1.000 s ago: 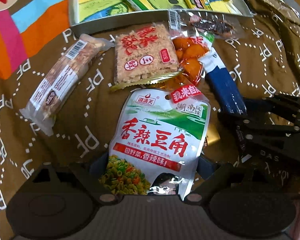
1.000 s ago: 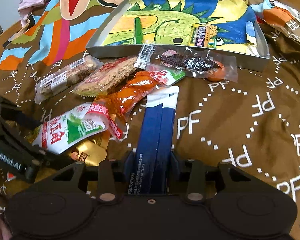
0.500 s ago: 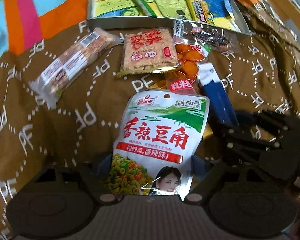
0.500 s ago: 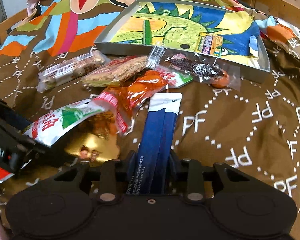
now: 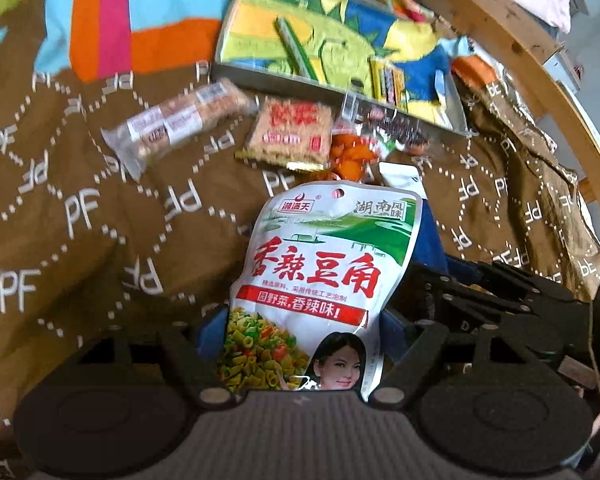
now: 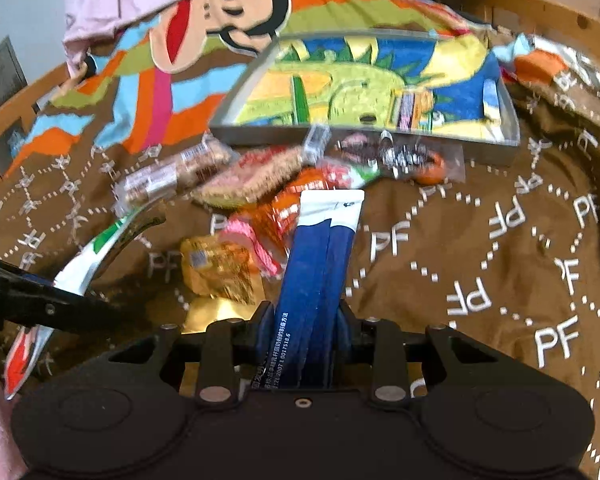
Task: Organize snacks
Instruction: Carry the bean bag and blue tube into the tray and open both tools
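Left claw (image 5: 300, 344): clamped on the white-and-green bean snack pouch (image 5: 324, 276), its jaws having just narrowed onto it; pouch raised above the brown "PF" blanket (image 5: 80, 240). Right claw (image 6: 306, 332): pressed together on the blue-and-white sachet (image 6: 320, 264), just right of the left claw. Beyond, on the blanket: wrapped nut bar (image 5: 176, 124), crisp rice cake pack (image 5: 292, 132), orange snack pack (image 5: 350, 156). Farthest: grey tray (image 6: 380, 142) with dinosaur-print lining.

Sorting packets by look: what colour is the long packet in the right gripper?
The long packet is dark blue with a white far end, clearest in the right wrist view.
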